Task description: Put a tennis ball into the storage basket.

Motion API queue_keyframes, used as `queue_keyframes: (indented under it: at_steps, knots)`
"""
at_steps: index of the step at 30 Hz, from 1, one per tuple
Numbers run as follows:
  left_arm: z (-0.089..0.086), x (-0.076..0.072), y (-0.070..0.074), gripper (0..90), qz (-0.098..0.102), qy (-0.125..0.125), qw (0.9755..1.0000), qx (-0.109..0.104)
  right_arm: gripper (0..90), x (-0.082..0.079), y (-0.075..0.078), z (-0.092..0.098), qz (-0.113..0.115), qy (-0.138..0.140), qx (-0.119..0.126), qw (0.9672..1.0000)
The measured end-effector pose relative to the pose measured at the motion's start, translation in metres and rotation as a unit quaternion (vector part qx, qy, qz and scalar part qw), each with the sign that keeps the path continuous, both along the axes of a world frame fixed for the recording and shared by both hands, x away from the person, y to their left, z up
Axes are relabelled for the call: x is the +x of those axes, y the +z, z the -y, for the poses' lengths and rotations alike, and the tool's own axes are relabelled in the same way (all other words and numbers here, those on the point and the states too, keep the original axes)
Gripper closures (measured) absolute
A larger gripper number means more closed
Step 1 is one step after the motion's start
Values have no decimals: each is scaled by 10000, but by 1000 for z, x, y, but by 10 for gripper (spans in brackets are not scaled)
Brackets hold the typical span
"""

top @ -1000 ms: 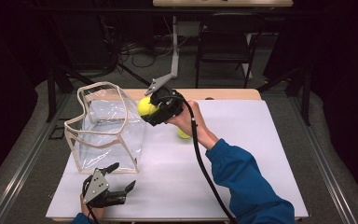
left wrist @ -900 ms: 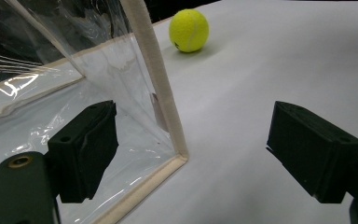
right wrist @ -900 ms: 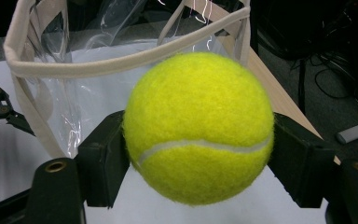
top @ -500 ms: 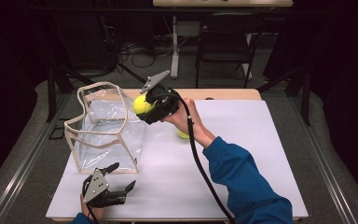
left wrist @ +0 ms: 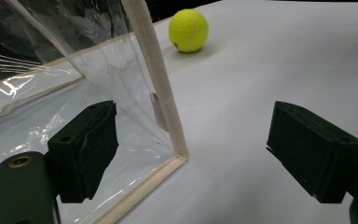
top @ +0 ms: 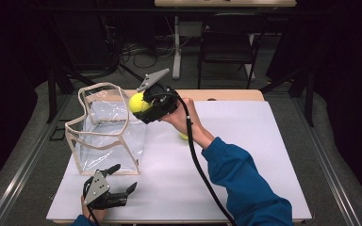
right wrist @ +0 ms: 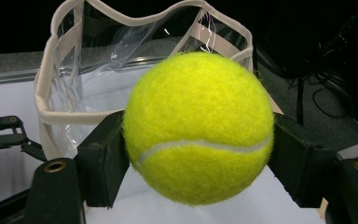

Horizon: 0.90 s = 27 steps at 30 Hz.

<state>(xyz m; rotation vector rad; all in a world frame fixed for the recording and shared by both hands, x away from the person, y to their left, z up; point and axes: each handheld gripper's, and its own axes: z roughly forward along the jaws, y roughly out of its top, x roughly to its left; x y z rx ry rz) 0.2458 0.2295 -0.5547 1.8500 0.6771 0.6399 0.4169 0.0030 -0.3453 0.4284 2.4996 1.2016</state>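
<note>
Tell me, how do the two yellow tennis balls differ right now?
The held ball is up in the air, clamped between the jaws of the right gripper near the rim of the clear bag; the loose ball lies on the white table, touched by nothing. In the high view the held ball shows plainly, while the loose ball is mostly hidden behind the person's hand. Both are yellow, fuzzy tennis balls.

lab – dark curtains, floor cables (top: 136, 52)

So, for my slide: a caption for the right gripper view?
Right gripper clamps a tennis ball in front of the clear bag.
</note>
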Motion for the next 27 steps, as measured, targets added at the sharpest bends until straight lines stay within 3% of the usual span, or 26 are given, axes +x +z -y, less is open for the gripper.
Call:
queue_keyframes:
  at_steps: [27]
  knots:
    - [0, -1, 1, 158, 24, -9, 10000, -27, 264, -5, 7, -18, 134, 110, 242, 9996]
